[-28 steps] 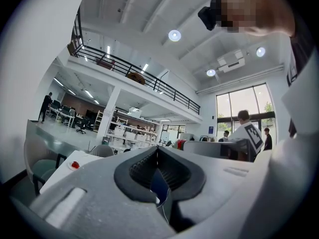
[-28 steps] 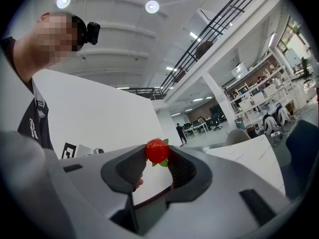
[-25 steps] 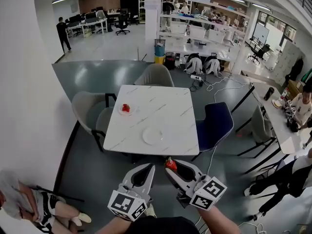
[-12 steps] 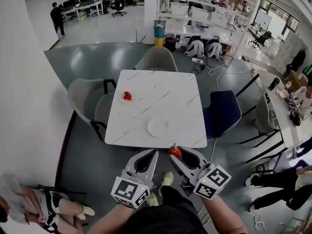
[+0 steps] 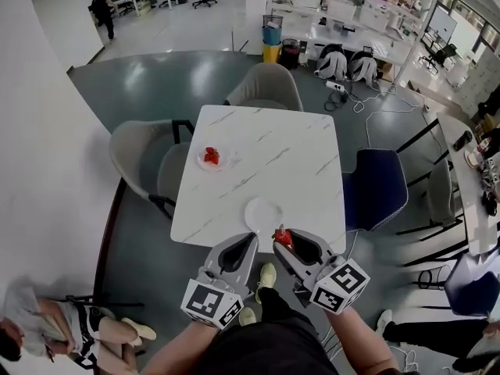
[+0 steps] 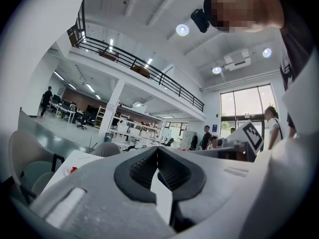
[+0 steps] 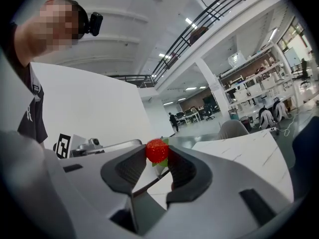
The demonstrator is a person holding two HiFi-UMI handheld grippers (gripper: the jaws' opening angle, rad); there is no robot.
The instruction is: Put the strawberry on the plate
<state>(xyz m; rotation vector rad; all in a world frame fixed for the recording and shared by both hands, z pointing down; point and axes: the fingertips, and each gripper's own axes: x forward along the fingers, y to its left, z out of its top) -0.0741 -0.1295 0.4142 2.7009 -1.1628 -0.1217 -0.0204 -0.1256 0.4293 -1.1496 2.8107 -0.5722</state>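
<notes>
My right gripper (image 5: 283,237) is shut on a red strawberry (image 5: 284,237) with green leaves, pinched at the jaw tips (image 7: 157,151). It hangs at the near edge of the white marble table (image 5: 289,170), just right of an empty white plate (image 5: 263,213). My left gripper (image 5: 251,241) is beside it at the same edge, jaws closed with nothing between them (image 6: 157,156). Another strawberry (image 5: 211,155) lies on a small plate (image 5: 223,162) at the table's left side.
Grey chairs (image 5: 264,88) stand at the far and left sides of the table and a blue chair (image 5: 376,188) at the right. A person (image 5: 55,330) sits on the floor at lower left. Desks and shelves fill the background.
Both grippers have come forward to the table's near edge, the right one still carrying the strawberry. The table and empty plate now sit much closer beneath them.
</notes>
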